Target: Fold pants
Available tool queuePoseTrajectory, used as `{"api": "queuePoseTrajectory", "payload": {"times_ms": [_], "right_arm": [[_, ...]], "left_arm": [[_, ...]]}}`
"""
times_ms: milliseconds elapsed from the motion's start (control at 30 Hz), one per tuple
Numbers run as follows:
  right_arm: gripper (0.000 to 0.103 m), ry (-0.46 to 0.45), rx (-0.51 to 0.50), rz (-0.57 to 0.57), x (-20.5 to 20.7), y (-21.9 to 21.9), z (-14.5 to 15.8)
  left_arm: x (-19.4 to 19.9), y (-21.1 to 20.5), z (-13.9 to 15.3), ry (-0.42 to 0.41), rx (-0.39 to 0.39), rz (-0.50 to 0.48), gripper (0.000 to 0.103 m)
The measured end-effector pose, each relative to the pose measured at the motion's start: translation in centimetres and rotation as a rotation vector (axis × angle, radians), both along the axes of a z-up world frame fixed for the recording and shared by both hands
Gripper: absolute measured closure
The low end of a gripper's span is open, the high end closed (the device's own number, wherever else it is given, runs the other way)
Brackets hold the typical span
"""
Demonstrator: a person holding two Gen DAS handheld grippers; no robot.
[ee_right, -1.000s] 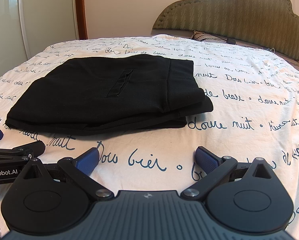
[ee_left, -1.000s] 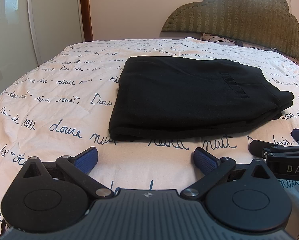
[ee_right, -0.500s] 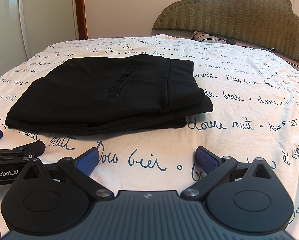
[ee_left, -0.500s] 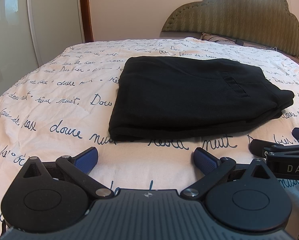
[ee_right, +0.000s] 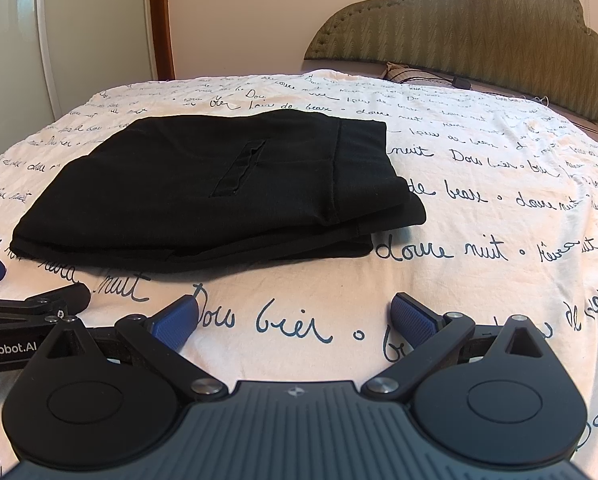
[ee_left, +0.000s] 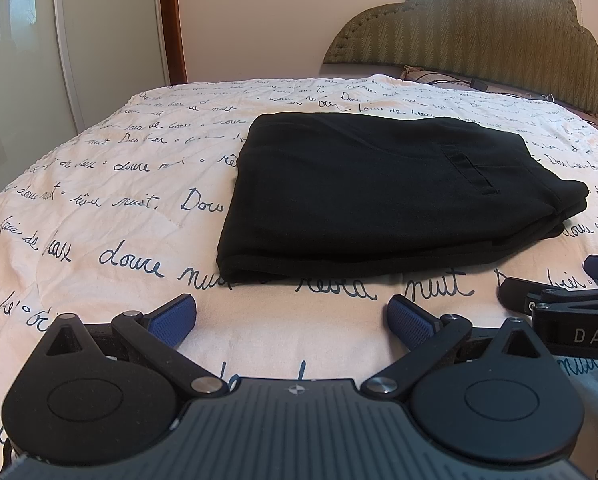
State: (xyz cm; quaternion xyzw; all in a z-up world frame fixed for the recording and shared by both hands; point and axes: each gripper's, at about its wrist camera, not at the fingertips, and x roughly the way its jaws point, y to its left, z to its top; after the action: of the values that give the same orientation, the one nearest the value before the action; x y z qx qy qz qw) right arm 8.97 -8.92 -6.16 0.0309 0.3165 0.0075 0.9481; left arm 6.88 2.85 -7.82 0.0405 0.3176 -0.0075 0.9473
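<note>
nearest you, your left tool (ee_left: 291, 316) and right tool (ee_right: 295, 316) sit side by side at the bed's near edge, both spread wide and holding nothing, unmoved over the last second. beyond them the pants (ee_left: 395, 196) lie untouched as a flat, layered rectangle mid-bed (ee_left: 99, 200), short of the headboard (ee_left: 479, 28); nothing has changed, so the fold looks finished.

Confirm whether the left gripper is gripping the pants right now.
No: the left gripper is open, short of the folded black pants on the bedspread.
</note>
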Motion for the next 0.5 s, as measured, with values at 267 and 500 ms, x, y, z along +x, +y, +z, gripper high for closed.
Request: {"api": "queuePoseTrajectory", "payload": {"times_ms": [267, 500], "right_arm": [[0.0, 0.0, 0.0, 0.0, 0.0, 0.02, -0.02], [0.0, 0.0, -0.025, -0.011, -0.1, 0.32, 0.02]], "left_arm": [[0.04, -0.01, 0.0, 0.0, 0.0, 0.0, 0.0], [0.15, -0.25, 0.11, 0.007, 0.003, 0.004, 0.0]]}}
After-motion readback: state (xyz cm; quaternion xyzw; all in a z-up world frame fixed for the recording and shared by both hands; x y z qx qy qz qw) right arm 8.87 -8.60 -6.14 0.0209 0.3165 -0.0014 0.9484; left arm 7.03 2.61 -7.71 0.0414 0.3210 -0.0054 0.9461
